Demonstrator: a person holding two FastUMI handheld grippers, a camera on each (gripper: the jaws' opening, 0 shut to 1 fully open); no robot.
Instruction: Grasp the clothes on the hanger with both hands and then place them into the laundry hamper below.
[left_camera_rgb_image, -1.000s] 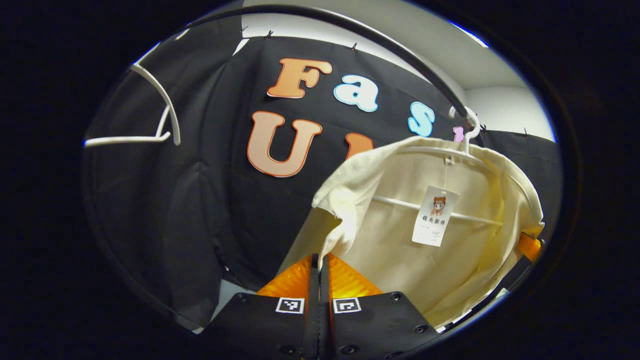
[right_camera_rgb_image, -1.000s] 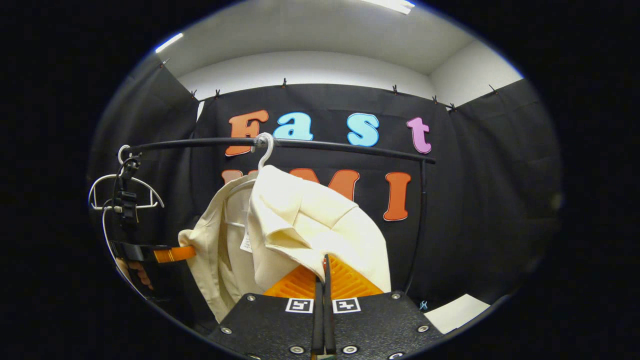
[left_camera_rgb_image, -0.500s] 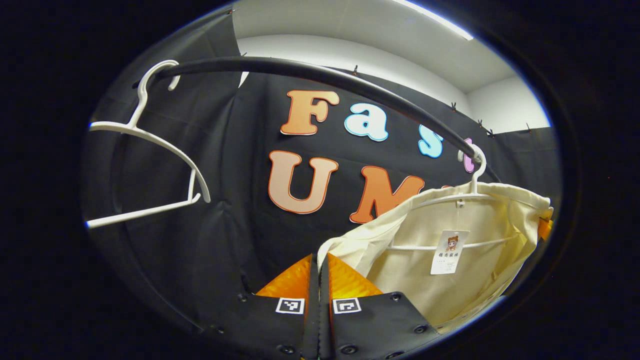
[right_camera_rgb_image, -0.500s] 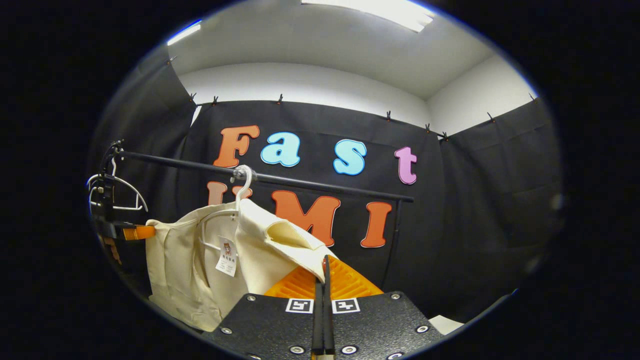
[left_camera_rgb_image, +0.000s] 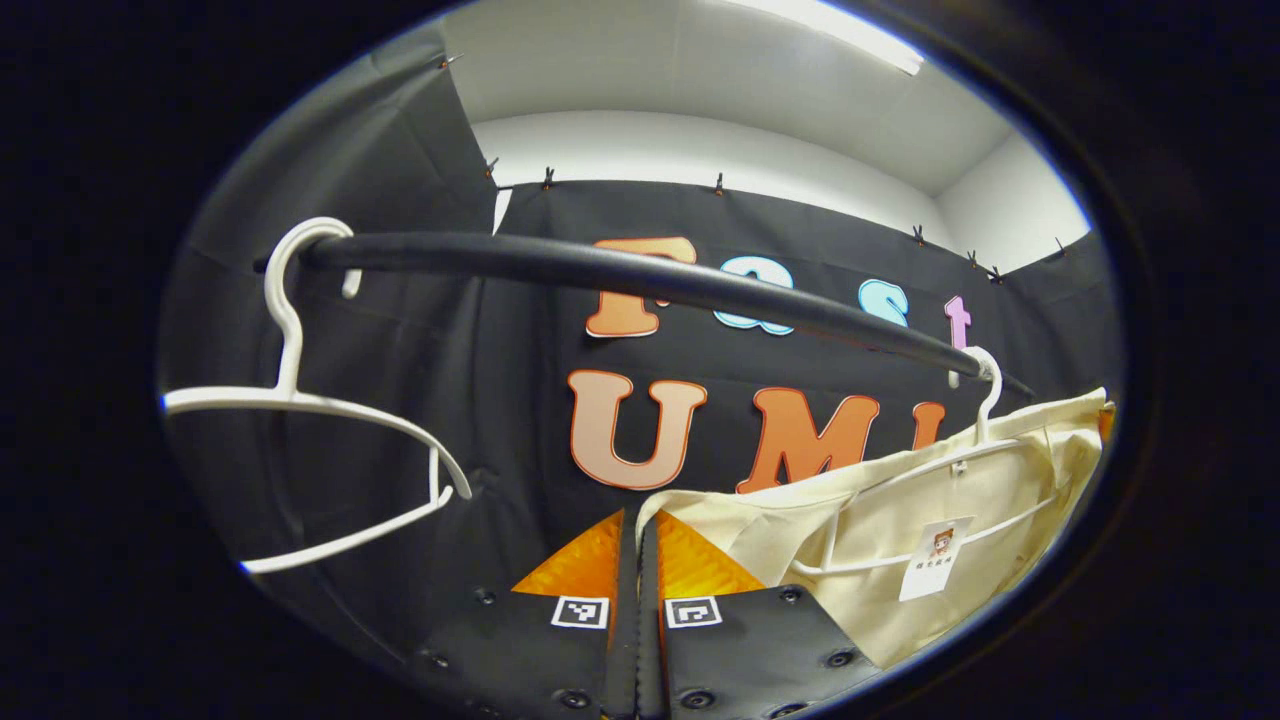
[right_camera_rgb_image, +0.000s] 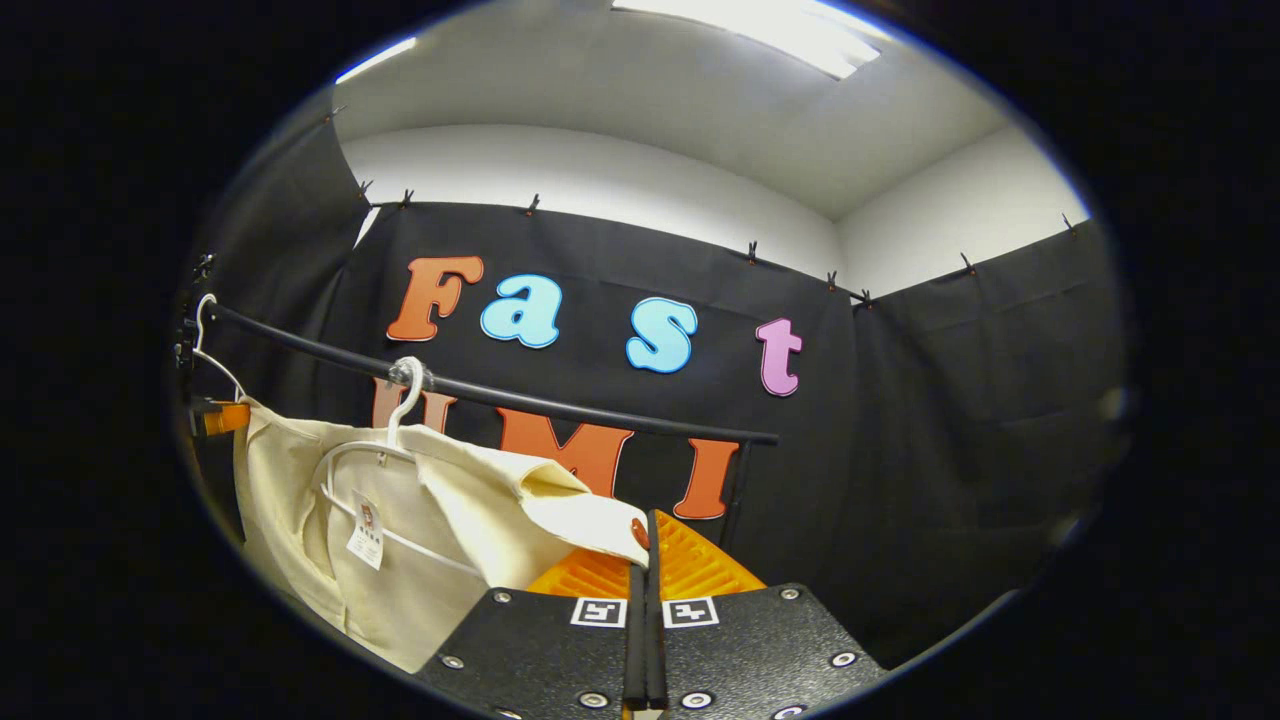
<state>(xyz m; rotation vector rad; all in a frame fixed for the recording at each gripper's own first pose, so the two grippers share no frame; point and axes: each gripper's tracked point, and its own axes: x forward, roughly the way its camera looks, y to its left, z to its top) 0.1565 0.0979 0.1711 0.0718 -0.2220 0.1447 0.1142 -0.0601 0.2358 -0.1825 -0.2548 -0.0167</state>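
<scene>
- My left gripper (left_camera_rgb_image: 637, 520) is clamped on the edge of the cream garment (left_camera_rgb_image: 930, 510), lower right of the left gripper view.
- My right gripper (right_camera_rgb_image: 645, 545) pinches the garment's other edge, lower left of its view.
- The garment is on its white hanger (right_camera_rgb_image: 400, 400), hooked to the black rail (right_camera_rgb_image: 480, 390).
- An empty white hanger (left_camera_rgb_image: 300, 400) hangs at left on the rail.

The paper tag (left_camera_rgb_image: 932, 572) hanging inside the cream clothes (left_camera_rgb_image: 900, 530) has a small cartoon picture and some lines of print, but the print is too tiny to read in the left gripper view. In the right gripper view the same tag (right_camera_rgb_image: 366, 530) is just as small and cannot be read either. Each gripper has two little black-and-white square code marks (left_camera_rgb_image: 580, 611) near its fingers, and they carry no words or numbers.
</scene>
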